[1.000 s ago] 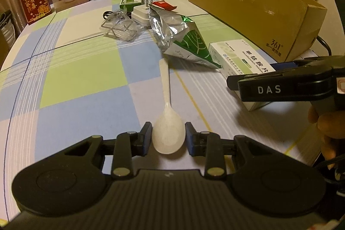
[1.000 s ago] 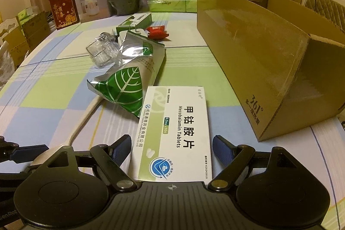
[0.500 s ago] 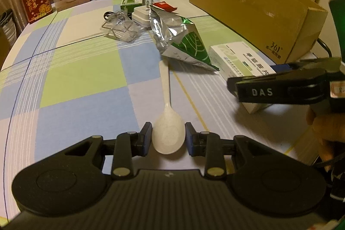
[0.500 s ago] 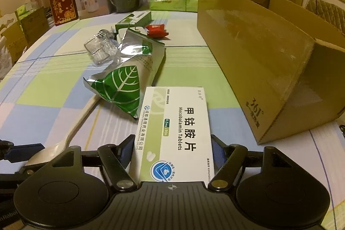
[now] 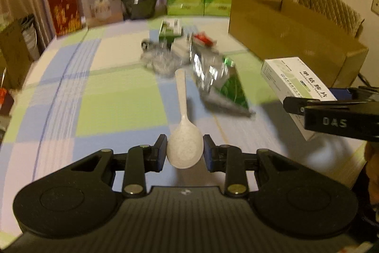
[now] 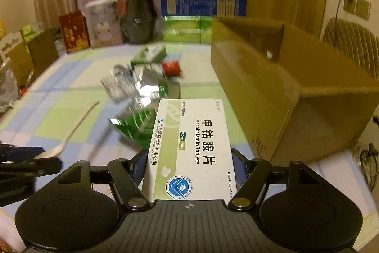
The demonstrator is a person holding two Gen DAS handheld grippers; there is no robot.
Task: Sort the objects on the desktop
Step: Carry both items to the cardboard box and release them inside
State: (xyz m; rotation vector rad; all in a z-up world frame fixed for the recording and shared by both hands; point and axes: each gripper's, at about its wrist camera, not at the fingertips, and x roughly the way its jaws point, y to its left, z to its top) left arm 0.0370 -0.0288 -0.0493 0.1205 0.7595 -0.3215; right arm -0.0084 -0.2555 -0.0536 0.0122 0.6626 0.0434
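Observation:
My left gripper [image 5: 185,149] is shut on the bowl of a white plastic spoon [image 5: 183,110]. The spoon is off the checked tablecloth [image 5: 113,101], its handle pointing away from me. My right gripper [image 6: 189,164] is shut on a white and green medicine box [image 6: 193,141], pads pressed on its two long sides. The box [image 5: 291,77] hangs above the table at the right of the left wrist view. From the right wrist view the spoon [image 6: 71,132] shows at lower left.
A large open cardboard box [image 6: 272,87] lies along the table's right side. In the middle lie a green-leaf foil bag [image 5: 222,84], a clear plastic container [image 5: 161,61], a red packet [image 5: 202,38] and a small green box [image 5: 169,29]. Boxes and a dark pot line the far edge.
The right jaws closed onto the medicine box, which then rose off the table. The left gripper lifted the spoon, and the table objects have dropped away in both views.

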